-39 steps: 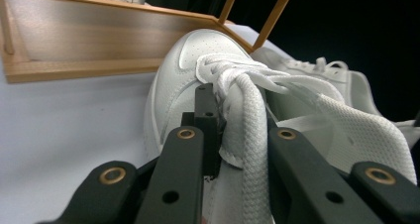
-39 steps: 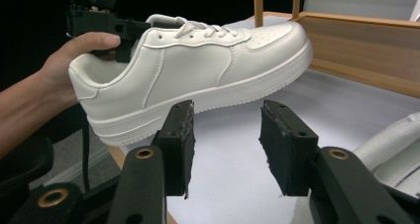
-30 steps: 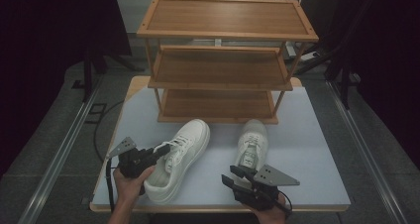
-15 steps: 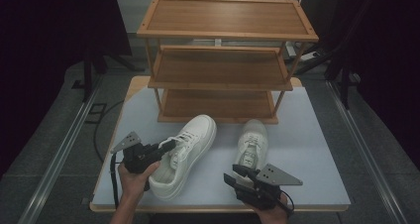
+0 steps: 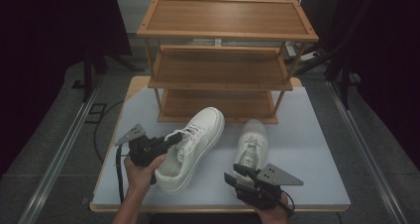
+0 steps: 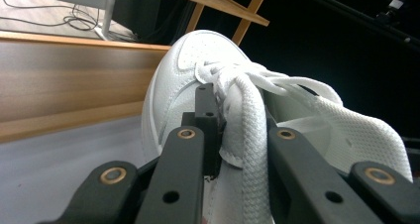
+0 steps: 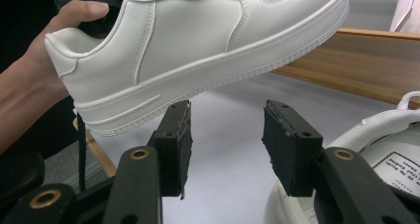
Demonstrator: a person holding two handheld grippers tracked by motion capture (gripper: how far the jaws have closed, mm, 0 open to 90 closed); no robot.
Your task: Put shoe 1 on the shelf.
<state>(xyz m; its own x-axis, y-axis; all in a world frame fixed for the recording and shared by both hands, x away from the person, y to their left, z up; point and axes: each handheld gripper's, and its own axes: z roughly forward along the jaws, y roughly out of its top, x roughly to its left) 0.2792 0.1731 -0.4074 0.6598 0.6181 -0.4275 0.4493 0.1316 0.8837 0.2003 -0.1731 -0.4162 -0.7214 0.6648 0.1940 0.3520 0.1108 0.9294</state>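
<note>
- Sneaker (image 5: 190, 147) lifted, left gripper (image 5: 171, 140) clamped on its tongue and laces; keep it level toward the rack (image 5: 223, 60).
- Right gripper (image 5: 237, 174) waits open beside the second shoe (image 5: 251, 144).

Lighting: even and from overhead on the table (image 5: 317, 135) and rack (image 5: 223, 21); surroundings fall to near black. Shadows: soft, short, under the raised shoe (image 7: 198, 40) beyond the right gripper's jaws. Focus: high view slightly soft; both gripper views blur at the jaw bases, without glare.
</note>
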